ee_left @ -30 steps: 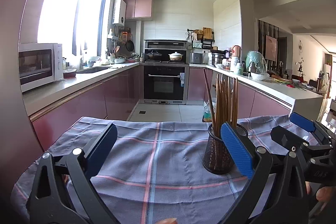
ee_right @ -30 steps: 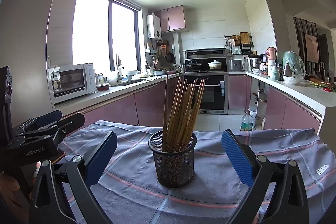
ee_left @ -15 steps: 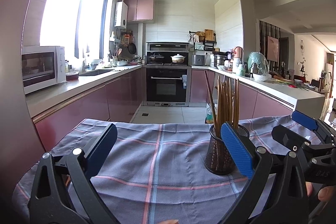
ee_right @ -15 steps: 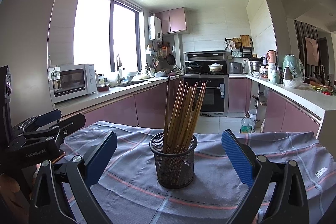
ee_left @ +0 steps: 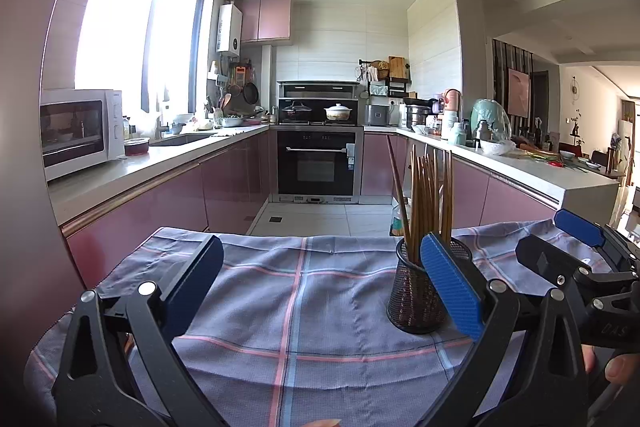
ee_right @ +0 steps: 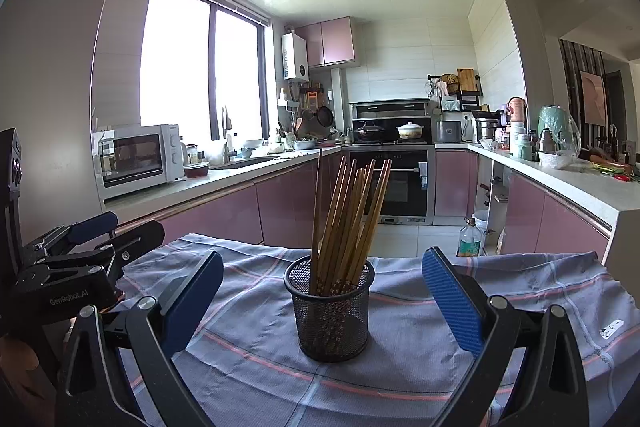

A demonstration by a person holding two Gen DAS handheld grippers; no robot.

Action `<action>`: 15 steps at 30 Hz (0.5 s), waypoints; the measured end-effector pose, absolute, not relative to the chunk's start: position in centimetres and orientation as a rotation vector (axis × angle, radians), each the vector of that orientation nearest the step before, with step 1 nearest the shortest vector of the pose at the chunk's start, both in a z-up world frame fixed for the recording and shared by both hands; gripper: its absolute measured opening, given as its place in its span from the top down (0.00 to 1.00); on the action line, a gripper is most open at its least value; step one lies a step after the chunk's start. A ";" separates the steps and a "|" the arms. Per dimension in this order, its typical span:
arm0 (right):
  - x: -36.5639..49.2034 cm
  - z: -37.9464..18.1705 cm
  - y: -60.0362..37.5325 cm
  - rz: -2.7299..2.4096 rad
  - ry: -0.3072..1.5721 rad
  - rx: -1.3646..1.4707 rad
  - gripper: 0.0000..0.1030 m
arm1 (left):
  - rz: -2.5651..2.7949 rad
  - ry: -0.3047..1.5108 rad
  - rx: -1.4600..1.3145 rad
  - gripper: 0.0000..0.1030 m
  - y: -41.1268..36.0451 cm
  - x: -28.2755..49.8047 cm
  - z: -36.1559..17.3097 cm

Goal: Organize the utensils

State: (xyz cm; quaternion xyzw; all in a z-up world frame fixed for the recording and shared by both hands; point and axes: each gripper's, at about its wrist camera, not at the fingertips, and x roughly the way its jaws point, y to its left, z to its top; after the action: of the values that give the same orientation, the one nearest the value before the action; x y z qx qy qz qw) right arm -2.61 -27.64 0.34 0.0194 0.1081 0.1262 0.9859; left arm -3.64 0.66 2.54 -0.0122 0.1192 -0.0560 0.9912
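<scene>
From the left wrist camera, the left gripper [ee_left: 320, 285] has its two blue-padded black fingers spread wide with nothing between them, hanging over a grey-blue checked cloth with pink lines [ee_left: 288, 291] that covers the table. A black wire-mesh cup [ee_left: 416, 291] stands upright on the cloth just behind the right-hand pad, holding a bundle of brown wooden chopsticks [ee_left: 426, 203] (their tips fan out slightly). At the far right edge the right gripper [ee_left: 576, 239] shows from the side, a fingertip [ee_left: 622, 367] of the person's hand below it.

From the right wrist camera, the right gripper [ee_right: 322, 291] is likewise spread and empty. The mesh cup [ee_right: 330, 311] sits on the cloth [ee_right: 420, 355] centred between its pads but farther off, touching neither; the chopsticks [ee_right: 348, 219] lean to the right. The left gripper [ee_right: 88, 239] shows at the left edge.
</scene>
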 end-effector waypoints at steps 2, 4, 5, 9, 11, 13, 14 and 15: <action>-2.6 0.3 -27.7 0.254 0.217 0.040 0.07 | -0.113 0.240 -0.024 0.06 0.7 -3.7 2.5; -2.6 0.3 -27.6 0.253 0.218 0.038 0.07 | -0.115 0.241 -0.024 0.06 0.6 -3.7 2.5; -2.6 0.3 -27.6 0.252 0.218 0.036 0.07 | -0.116 0.243 -0.023 0.06 0.6 -3.7 2.6; -2.6 0.4 -27.6 0.255 0.215 0.042 0.07 | -0.117 0.240 -0.027 0.06 0.6 -3.9 2.6; -2.6 0.4 -27.6 0.253 0.214 0.040 0.07 | -0.117 0.240 -0.026 0.06 0.6 -3.9 2.6; -2.6 0.4 -27.6 0.253 0.215 0.040 0.07 | -0.117 0.239 -0.026 0.06 0.6 -3.9 2.6; -2.6 0.4 -27.6 0.253 0.215 0.040 0.07 | -0.116 0.241 -0.027 0.06 0.6 -3.9 2.6; -2.6 0.4 -27.6 0.253 0.216 0.041 0.07 | -0.115 0.241 -0.027 0.06 0.6 -3.9 2.6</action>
State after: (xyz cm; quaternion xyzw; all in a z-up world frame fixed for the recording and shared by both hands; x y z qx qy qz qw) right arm -2.60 -27.65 0.40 0.0205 0.1076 0.1259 0.9860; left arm -3.90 0.61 2.62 -0.0133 0.1203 -0.0573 0.9910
